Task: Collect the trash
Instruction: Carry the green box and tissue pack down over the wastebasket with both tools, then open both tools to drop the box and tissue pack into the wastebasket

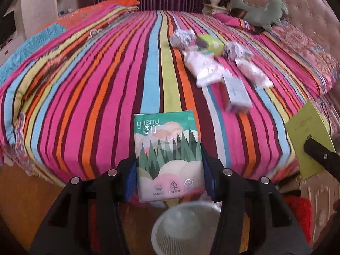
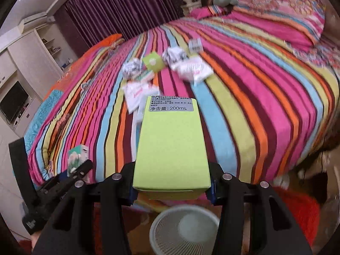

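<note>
**Green pack and lime carton both clamped above the bin**

Green-printed tissue pack [image 1: 169, 155] sits upright between the fingers of the left gripper [image 1: 169, 170]; blue pads press its two side edges, so the tongs are closed on it. Pack label reads "yushu", forest artwork facing the camera. Gripper points forward toward the striped bedspread [image 1: 95, 80], roughly level, with the white mesh wastebasket [image 1: 187, 227] directly below the pack, just off the near edge of the bed.

Right gripper [image 2: 171, 188] is clamped on a lime-green carton [image 2: 172, 148], held lengthwise so its far end — a grey label marked "200mL" — points away toward the bed. Fingers grip the carton's near end on both sides. In the right wrist view the same wastebasket [image 2: 183, 229] lies beneath the carton.

Relative pose: the two grippers are side by side, near each other, both over the bin. From the right view the left gripper with its pack shows at lower left; from the left view the carton and one black right finger [image 1: 320, 157] show at the right edge.

Remaining on the bedspread, well apart from both grippers — a cluster of items mid-bed:
- two crumpled paper balls [image 1: 182, 37]
- a small green box [image 1: 210, 43]
- white plastic wrappers [image 1: 204, 68]
- a pale flat box [image 1: 238, 93]

Motion blur hides their print. A green plush toy [image 1: 263, 12] lies by the headboard.
</note>
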Motion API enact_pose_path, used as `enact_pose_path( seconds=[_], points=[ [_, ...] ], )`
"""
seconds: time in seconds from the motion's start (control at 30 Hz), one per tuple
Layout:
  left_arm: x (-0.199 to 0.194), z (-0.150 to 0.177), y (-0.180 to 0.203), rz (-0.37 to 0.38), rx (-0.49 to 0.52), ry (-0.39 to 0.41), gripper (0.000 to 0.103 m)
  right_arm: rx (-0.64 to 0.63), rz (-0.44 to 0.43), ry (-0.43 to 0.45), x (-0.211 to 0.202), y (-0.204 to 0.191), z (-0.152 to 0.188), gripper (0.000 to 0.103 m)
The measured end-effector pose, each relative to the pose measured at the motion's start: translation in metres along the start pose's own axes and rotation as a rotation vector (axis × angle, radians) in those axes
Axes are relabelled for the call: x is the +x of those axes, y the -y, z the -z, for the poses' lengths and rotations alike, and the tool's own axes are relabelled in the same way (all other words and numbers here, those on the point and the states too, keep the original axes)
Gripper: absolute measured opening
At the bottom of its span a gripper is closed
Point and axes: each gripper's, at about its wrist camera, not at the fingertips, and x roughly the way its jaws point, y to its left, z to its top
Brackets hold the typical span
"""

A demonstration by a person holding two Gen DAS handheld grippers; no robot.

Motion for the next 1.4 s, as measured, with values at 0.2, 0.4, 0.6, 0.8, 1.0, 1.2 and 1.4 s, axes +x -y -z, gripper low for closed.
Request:
enact_pose_path(
  seconds=[0.2,0.4,0.6,0.8,1.0,1.2,1.4],
  points=[
    [0.002,0.057,0.006,0.018,0.053,-0.079,0.051,0.051,0.010,-0.126,0.009,0.002,0.043,0.046],
    [0.024,0.102,0.006,0.078,0.030,-0.247,0.051,0.121,0.004,-0.280,0.023,0.016,0.085,0.046],
    [0.063,0.129,0.008,0.103,0.004,-0.459,0.051,0.292,-0.005,-0.496,0.057,0.051,0.125,0.046],
    [0.094,0.146,0.016,0.123,0.020,-0.599,0.051,0.367,-0.012,-0.627,0.081,0.059,0.144,0.046],
    [0.116,0.163,0.020,0.115,0.019,-0.697,0.051,0.456,0.003,-0.706,0.102,0.074,0.159,0.046],
    [0.130,0.170,0.025,0.120,0.007,-0.759,0.063,0.460,0.021,-0.758,0.115,0.076,0.168,0.047],
    [0.130,0.168,0.019,0.091,-0.022,-0.750,0.078,0.486,0.052,-0.766,0.113,0.079,0.168,0.070]
  ],
)
